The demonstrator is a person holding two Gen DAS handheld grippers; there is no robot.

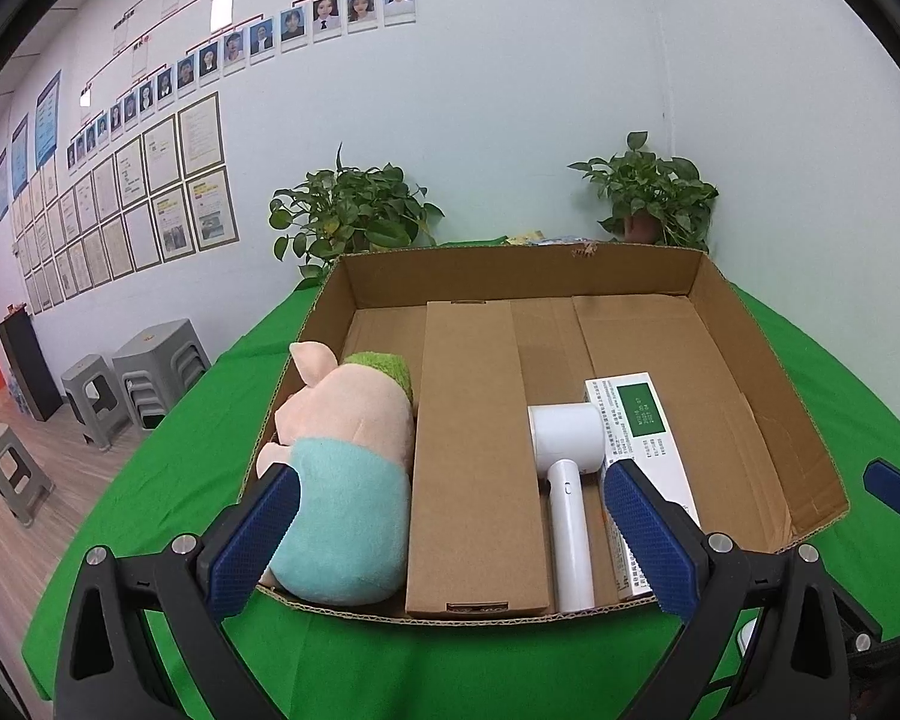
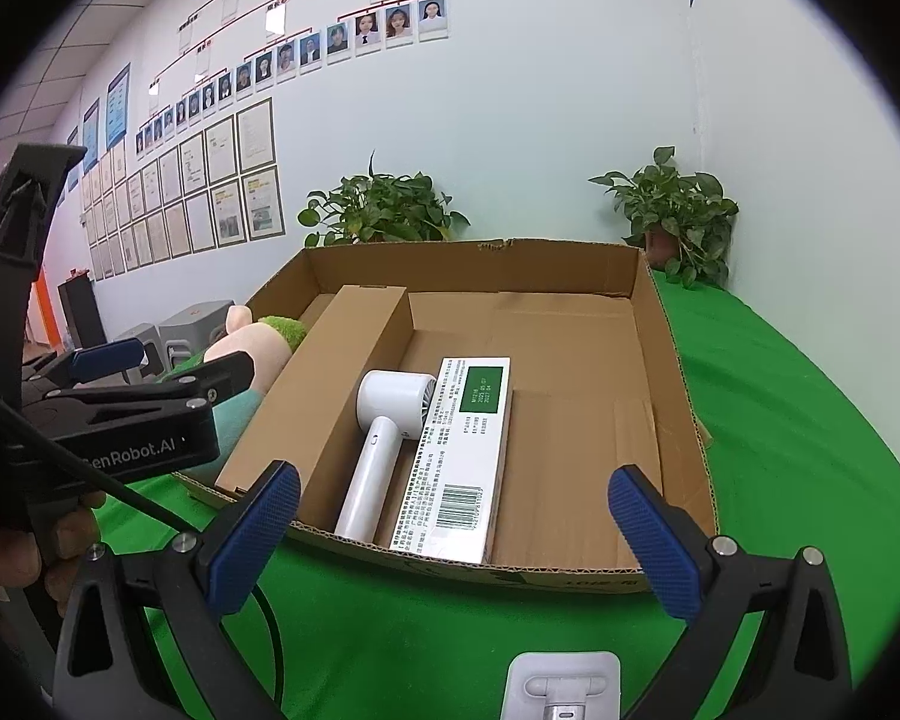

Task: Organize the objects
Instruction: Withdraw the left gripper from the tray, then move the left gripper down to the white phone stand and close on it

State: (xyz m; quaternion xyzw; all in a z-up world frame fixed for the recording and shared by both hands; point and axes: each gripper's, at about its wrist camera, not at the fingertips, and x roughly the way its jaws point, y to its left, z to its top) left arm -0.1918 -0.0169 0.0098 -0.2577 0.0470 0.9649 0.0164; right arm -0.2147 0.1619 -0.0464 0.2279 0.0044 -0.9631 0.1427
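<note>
Blue-padded left gripper and right gripper, both spread apart and empty, hover before the shallow brown cardboard tray on green cloth; inside: plush pig, long carton, white hairdryer, white-green box; certificates line the wall

The left gripper is level and points forward, its two blue-padded fingers spread wide with nothing between them. The right gripper is in the same attitude, its blue pads likewise set far apart and holding nothing. In the right wrist view the left gripper appears side-on at the left edge, and the person's left hand wraps its black handle from below.
</note>
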